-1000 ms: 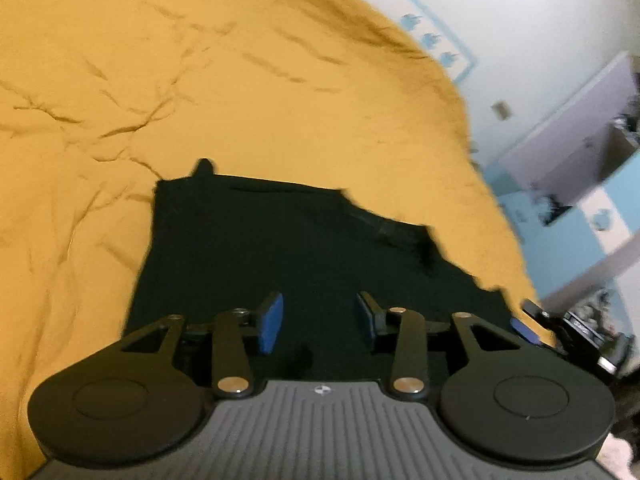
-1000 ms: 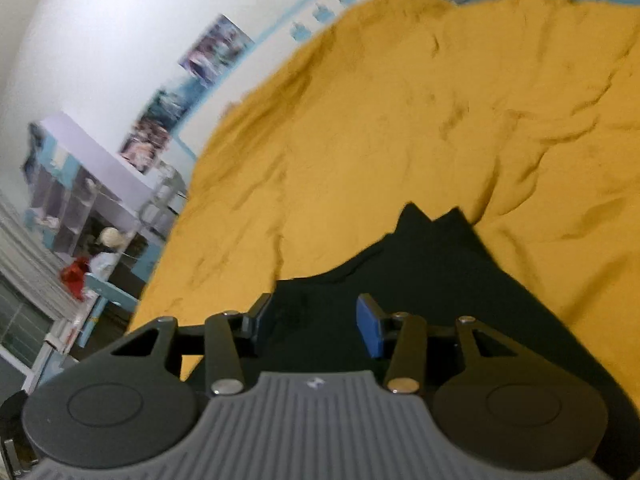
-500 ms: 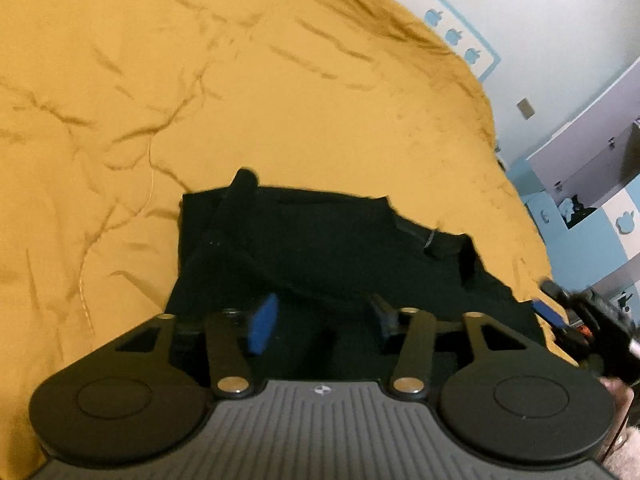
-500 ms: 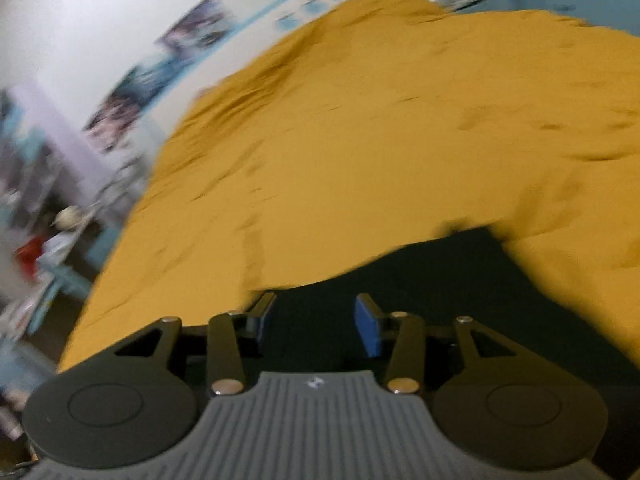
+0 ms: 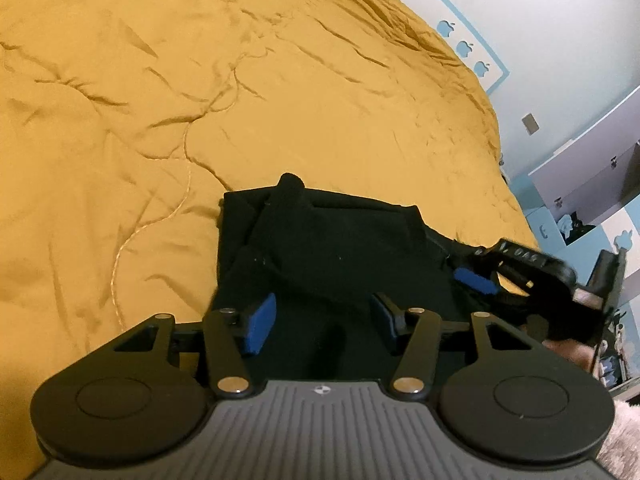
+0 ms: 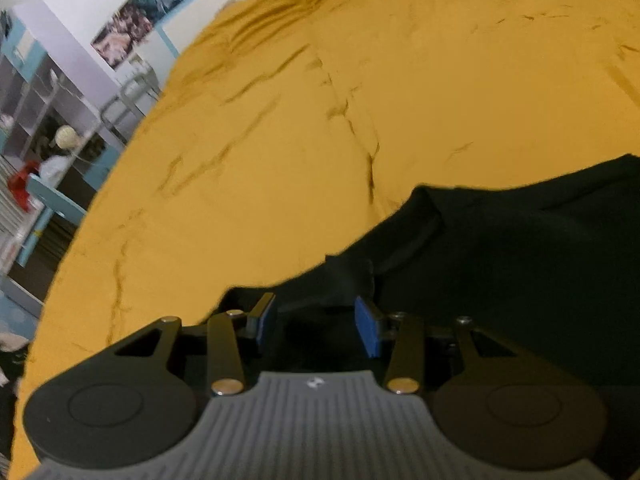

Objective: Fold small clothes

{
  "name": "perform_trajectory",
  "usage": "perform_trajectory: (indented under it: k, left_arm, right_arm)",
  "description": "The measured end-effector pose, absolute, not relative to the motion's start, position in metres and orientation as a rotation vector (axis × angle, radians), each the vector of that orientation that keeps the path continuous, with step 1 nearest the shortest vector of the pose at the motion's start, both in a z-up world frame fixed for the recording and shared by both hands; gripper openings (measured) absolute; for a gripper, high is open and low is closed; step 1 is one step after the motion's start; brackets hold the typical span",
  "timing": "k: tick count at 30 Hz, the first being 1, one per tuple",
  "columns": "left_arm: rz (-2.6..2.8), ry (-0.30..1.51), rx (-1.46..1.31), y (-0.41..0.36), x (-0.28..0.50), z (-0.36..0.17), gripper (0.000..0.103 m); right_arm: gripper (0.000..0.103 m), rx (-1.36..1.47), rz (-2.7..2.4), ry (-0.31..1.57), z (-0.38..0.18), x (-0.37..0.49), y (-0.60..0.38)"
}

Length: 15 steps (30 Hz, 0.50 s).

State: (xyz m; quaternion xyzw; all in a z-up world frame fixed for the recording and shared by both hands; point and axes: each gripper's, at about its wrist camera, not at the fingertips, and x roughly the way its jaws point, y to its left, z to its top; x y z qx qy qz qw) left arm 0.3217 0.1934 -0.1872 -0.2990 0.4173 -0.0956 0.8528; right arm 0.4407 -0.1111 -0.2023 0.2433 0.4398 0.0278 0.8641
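I am hovering my left tongs (image 5: 324, 320), wide and empty, and right tongs (image 6: 316, 322), half-open, empty, over the black garment (image 5: 340, 248), risking bunching the bedspread (image 5: 240, 80) underneath.

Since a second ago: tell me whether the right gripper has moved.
Yes. In the left wrist view the right gripper has come in from the right edge, along the black garment on the yellow bedspread.

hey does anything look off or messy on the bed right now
Only the black garment on the wrinkled mustard-yellow bedspread: it lies rumpled, a strap-like piece bunched diagonally across its left side, edges uneven. Nothing looks spilled or damaged.
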Motion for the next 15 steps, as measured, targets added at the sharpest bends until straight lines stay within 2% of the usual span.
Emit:
perform_trajectory:
  k: [9, 15]
  left_arm:
    - [-0.153, 0.870, -0.704, 0.199, 0.314, -0.183, 0.061]
    - [-0.166, 0.841, -0.683, 0.195, 0.294, -0.155, 0.062]
  right_arm:
    - [0.045, 0.402, 0.089, 0.891, -0.191, 0.394, -0.106]
    - [0.047, 0.329, 0.109, 0.905, -0.167, 0.327, -0.102]
